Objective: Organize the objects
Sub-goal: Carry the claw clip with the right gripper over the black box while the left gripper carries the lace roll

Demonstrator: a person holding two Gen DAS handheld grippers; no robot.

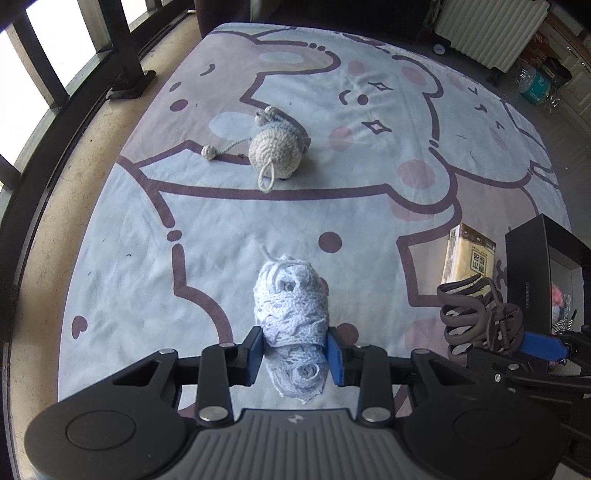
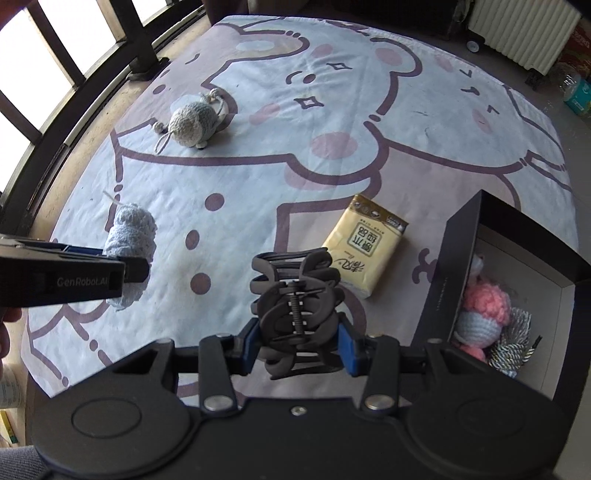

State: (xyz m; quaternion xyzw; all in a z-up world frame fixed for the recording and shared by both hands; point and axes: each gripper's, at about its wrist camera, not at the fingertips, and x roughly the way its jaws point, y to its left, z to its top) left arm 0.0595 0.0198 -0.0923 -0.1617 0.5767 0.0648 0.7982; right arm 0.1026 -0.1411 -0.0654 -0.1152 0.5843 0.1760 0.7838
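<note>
Your left gripper (image 1: 295, 349) clamps a roll of pale blue lace trim (image 1: 290, 306), blue pads pressed to both its sides, near the front edge of the cartoon-bear blanket (image 1: 369, 206). The roll's lower end hangs behind the fingers, and whether it touches the blanket cannot be told. Your right gripper (image 2: 300, 345) grips a dark grey claw hair clip (image 2: 295, 310) across its hinge, spring coil facing the lens; the clip's lower teeth are lost against the black gripper body.

Just past the clip, a yellow tissue pack (image 2: 364, 245) lies flat on the blanket, toward its right edge. Beside that, at the right edge, stands an open black box (image 2: 461, 266), its right side cut off by the frame. Inside sit a pink and white crochet toy (image 2: 480, 314) and a bundle of striped cord (image 2: 511, 345), both partly hidden by the box wall and your gripper.

Well apart, toward the blanket's far left corner, a cream and grey-blue crochet toy (image 1: 275, 146) lies on its side, a loop and a small ball on a cord trailing from it; its face is turned away.

The blanket covers a raised surface whose kind cannot be made out. Dark window bars (image 1: 122, 48) run along the left above a tan ledge (image 1: 66, 177). A white radiator (image 1: 487, 26) stands beyond the far right corner, with blurred packages beside it.
</note>
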